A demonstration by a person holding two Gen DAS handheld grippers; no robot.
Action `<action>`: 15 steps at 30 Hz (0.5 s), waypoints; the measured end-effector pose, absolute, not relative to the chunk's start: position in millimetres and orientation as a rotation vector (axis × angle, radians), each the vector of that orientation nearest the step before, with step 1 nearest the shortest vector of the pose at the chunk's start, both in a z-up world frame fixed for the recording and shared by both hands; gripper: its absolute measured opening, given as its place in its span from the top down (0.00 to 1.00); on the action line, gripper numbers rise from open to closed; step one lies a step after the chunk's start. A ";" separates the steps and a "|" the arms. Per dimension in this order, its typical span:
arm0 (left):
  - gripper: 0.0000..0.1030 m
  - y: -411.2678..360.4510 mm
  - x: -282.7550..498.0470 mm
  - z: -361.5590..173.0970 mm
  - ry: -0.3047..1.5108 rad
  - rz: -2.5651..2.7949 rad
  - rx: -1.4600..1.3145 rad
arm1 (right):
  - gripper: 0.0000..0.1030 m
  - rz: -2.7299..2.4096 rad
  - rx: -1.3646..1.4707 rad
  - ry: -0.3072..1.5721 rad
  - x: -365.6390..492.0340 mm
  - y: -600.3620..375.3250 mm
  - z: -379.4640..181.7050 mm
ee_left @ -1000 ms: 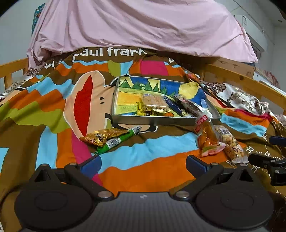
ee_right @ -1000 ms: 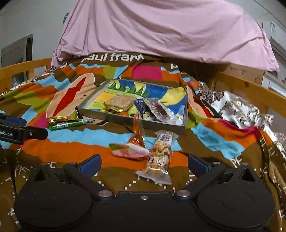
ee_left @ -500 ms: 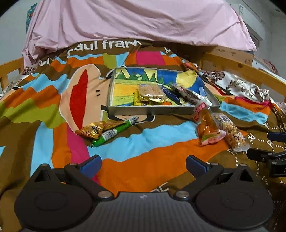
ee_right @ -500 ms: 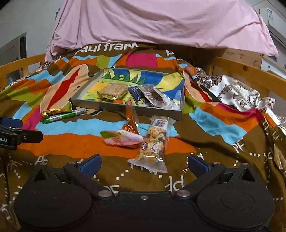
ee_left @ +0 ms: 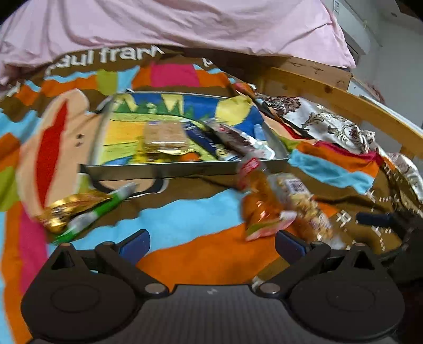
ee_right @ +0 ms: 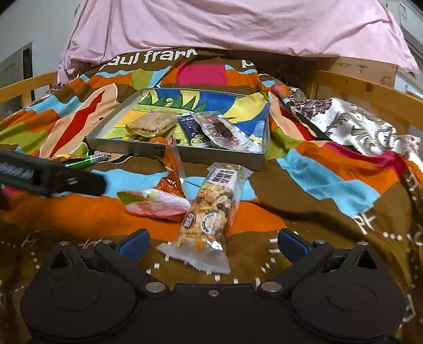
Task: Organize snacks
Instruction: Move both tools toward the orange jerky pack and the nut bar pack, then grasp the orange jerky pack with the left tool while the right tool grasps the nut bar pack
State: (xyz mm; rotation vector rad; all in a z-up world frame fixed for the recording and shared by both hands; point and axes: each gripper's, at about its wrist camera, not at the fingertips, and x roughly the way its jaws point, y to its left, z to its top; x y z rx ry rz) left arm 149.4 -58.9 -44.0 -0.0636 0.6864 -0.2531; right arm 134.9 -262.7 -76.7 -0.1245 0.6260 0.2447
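A metal tray (ee_right: pixel 148 149) with a colourful base sits on the bedspread and holds several snack packs; it also shows in the left wrist view (ee_left: pixel 169 169). In front of it lie a nut bar pack (ee_right: pixel 211 209), an orange pack (ee_right: pixel 171 169) and a pink pack (ee_right: pixel 156 205). A gold wrapper (ee_left: pixel 68 207) and a green stick pack (ee_left: pixel 97 211) lie to the left. My right gripper (ee_right: pixel 212 242) is open and empty, just short of the nut bar. My left gripper (ee_left: pixel 211 243) is open and empty, with the orange pack (ee_left: pixel 261 206) beyond its right finger.
A colourful bedspread (ee_right: pixel 330 182) covers the bed. A pink duvet (ee_right: pixel 238 23) is heaped behind the tray. Wooden bed rails (ee_right: pixel 370 90) run along the right and left. A patterned satin cloth (ee_right: pixel 351 124) lies at the right. The left gripper's body (ee_right: pixel 53 177) reaches in from the left.
Both grippers have moved forward towards the snacks. The left view has swung right and is blurred. The nut bar now lies between the right gripper's fingers' line.
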 end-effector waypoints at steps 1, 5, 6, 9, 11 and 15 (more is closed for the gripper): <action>0.00 -62.0 157.5 -44.6 0.697 -0.262 -0.078 | 0.01 0.242 -0.133 0.632 138.4 -261.6 -78.3; 0.00 -73.4 184.9 -49.8 0.740 -0.311 -0.132 | 0.01 0.235 -0.171 0.637 151.0 -259.1 -83.6; 0.00 -76.2 191.0 -51.6 0.751 -0.324 -0.139 | 0.05 0.235 -0.175 0.628 152.2 -260.7 -83.7; 0.00 -86.9 206.0 -57.9 0.782 -0.369 -0.146 | 0.16 0.226 -0.195 0.613 154.3 -269.4 -84.2; 0.00 -93.3 210.9 -61.6 0.792 -0.396 -0.142 | 0.24 0.226 -0.188 0.607 153.0 -278.2 -84.6; 0.00 -102.2 217.2 -68.4 0.804 -0.439 -0.137 | 0.30 0.215 -0.188 0.591 150.7 -291.0 -84.3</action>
